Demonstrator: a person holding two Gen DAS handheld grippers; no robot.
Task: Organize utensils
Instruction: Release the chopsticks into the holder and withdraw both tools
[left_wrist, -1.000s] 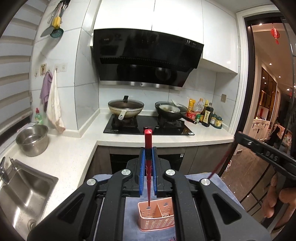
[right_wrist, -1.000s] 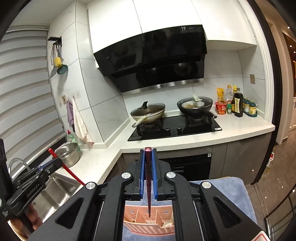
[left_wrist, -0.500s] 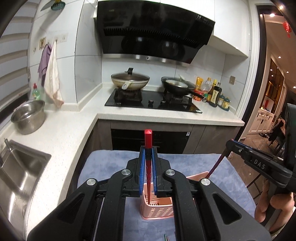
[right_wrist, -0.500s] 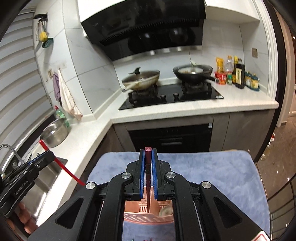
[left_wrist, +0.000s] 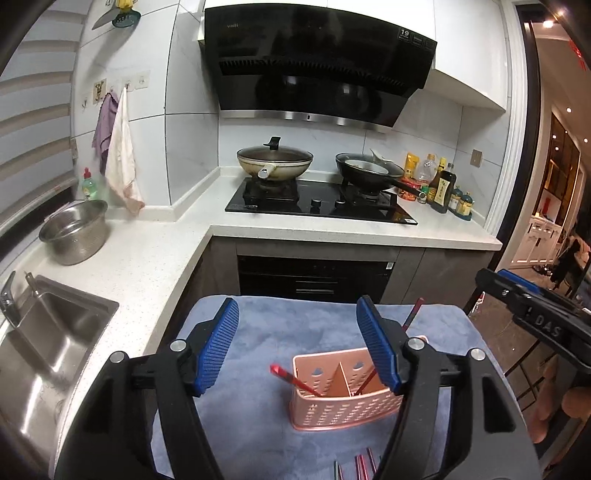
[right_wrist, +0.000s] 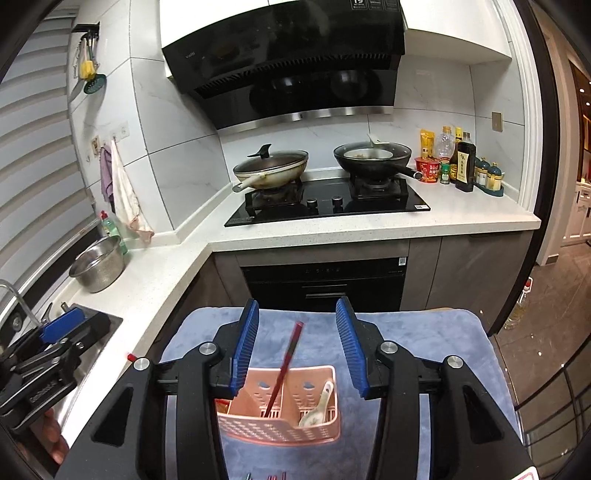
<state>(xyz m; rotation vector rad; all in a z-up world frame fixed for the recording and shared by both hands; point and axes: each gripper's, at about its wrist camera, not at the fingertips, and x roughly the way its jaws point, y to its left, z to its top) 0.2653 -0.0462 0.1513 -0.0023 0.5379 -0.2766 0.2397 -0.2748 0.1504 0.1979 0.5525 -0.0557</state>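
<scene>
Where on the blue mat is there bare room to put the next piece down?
Bare mat lies behind and right of the pink caddy, and left of it toward the counter. The near edge is crowded: loose utensils lie in front of the caddy.

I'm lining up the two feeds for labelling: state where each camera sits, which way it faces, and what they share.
Left wrist: on the left gripper, jaws just opened, facing forward and down at the pink perforated plastic caddy on the blue-grey fleece cloth; right gripper at the right edge.
Right wrist: on the right gripper, jaws just opened, over the same caddy; left gripper at lower left.
Shared: caddy, cloth, black glass hob.
</scene>
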